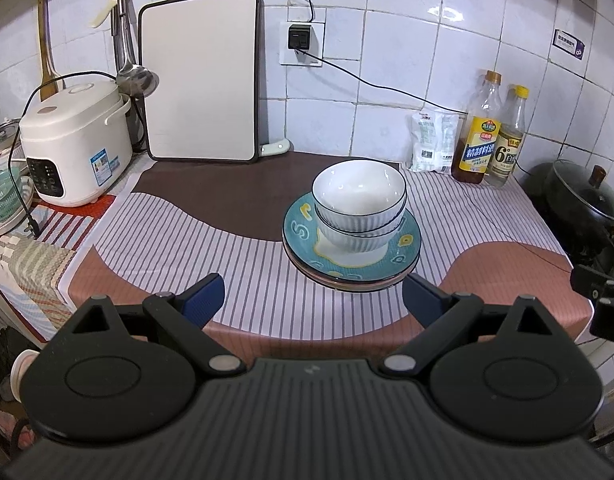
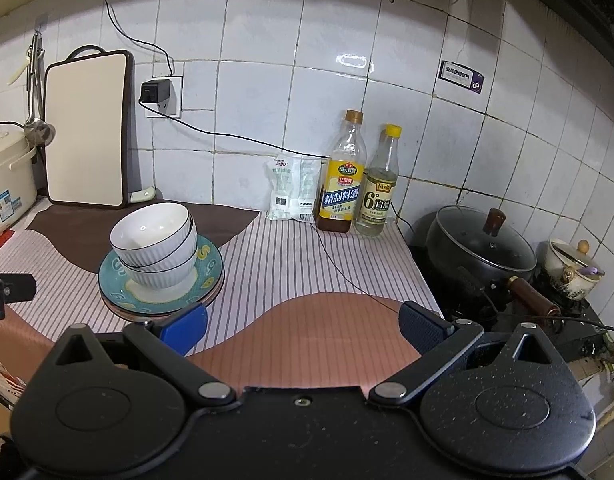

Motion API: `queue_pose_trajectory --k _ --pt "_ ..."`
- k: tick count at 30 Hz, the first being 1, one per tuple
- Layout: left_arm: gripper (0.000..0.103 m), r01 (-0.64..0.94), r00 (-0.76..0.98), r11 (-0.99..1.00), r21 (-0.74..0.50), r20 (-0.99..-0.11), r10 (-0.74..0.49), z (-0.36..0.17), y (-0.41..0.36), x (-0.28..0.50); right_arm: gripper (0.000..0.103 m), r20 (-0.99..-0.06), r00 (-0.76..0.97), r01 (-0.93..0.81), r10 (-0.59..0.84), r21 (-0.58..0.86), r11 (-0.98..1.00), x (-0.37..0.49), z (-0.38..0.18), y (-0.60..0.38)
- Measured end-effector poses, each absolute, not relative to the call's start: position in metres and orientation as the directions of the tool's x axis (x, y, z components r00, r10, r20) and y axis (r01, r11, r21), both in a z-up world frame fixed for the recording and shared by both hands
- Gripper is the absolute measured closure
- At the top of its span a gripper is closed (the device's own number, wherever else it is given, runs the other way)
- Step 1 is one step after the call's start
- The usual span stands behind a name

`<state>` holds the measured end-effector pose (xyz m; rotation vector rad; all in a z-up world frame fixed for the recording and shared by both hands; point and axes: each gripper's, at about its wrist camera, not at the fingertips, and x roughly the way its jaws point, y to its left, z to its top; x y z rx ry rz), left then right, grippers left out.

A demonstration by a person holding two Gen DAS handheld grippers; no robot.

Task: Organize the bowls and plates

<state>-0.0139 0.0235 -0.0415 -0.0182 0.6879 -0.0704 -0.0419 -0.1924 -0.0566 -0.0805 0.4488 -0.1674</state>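
Left wrist view shows your bowls [image 1: 359,200] nested on the stacked plates [image 1: 351,256] on the counter [image 1: 247,272], both grippers' fingers [image 1: 205,298] spread wide and empty, so little seems left.

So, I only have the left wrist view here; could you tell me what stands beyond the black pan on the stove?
Observer: A small white lidded pot stands just right of the black pan.
Operator: Thank you. Is the right gripper carrying anything?
Observer: No. The right gripper is open and empty, low over the counter, to the right of the plate stack.
Operator: And does the pan have a side handle?
Observer: Yes, a brown handle sticks out toward the front right.
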Motion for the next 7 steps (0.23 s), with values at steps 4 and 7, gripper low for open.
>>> queue_pose_trajectory --k 4,7 --pt "0.007 0.063 0.772 0.997 -0.04 -0.632 -0.074 -0.0407 0.0234 -0.0134 0.0 -0.425 0.888 0.142 -0.178 -0.115 0.983 -0.0418 -0.057 -0.1928" --pt "0.007 0.063 0.772 0.997 -0.04 -0.632 -0.074 -0.0408 0.0226 -0.0139 0.0 -0.426 0.887 0.141 -0.179 -0.119 0.983 -0.0417 -0.0588 -0.1925"
